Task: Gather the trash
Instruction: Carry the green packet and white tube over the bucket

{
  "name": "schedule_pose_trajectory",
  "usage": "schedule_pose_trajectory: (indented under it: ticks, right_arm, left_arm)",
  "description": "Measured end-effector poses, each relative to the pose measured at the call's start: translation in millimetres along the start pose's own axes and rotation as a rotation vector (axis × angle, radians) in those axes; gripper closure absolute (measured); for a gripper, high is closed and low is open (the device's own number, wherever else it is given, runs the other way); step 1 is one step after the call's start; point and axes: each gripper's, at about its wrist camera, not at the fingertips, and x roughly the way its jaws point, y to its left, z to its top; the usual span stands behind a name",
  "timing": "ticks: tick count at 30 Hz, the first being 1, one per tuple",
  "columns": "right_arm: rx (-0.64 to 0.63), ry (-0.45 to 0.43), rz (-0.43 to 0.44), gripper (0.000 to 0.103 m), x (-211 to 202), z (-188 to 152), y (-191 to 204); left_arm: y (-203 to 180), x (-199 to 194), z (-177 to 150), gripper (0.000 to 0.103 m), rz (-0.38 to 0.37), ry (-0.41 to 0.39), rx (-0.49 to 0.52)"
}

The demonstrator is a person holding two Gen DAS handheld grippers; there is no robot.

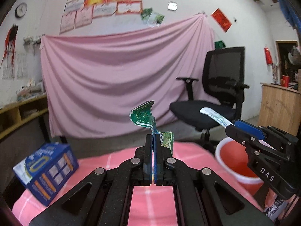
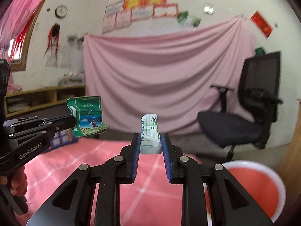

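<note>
Though wrappers are held, bucket point(image 2: 263, 184) (red) lies bare.

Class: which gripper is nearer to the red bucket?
Right. The right gripper sits just above the red bucket's rim, holding a white tube; the left gripper is farther left, over the table.

1. We cannot read the print on the green wrapper point(image 2: 88, 115); it is too small.
2. The red tub point(image 2: 252, 184) is cut off by the right wrist picture's lower edge.
3. The wall papers point(image 1: 101, 7) are blurred beyond reading.
4. The blue box point(image 1: 47, 171) is smeared, its lettering illegible to us.
</note>
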Motion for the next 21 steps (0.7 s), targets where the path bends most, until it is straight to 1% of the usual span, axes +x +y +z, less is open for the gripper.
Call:
schedule_pose_trajectory:
  ticks: [5, 10, 13, 16, 19, 21]
  right_arm:
    - [-0.011, -0.117, -0.119, 0.082, -22, 7, -17]
    - [-0.011, -0.202, -0.231, 0.082, -45, 10, -40]
    - [0.010, -0.211, -0.278, 0.082, -51, 10, -57]
    - [0.046, -0.198, -0.316, 0.082, -55, 8, -77]
    - [0.087, -0.177, -0.351, 0.082, -57, 4, -94]
    - [0.111, -0.147, -0.374, 0.082, -55, 1, -105]
  left_arm:
    - [-24, -1, 11, 0.103, -0.053, -0.069, 0.027]
    - [-55, 1, 22, 0.103, -0.119, -0.134, 0.055]
    - [-78, 4, 29, 0.103, -0.160, -0.154, 0.074]
    - [-96, 11, 35, 0.103, -0.196, -0.155, 0.086]
    - [-114, 19, 38, 0.103, -0.228, -0.146, 0.097]
    - [-126, 27, 39, 0.103, -0.255, -0.126, 0.101]
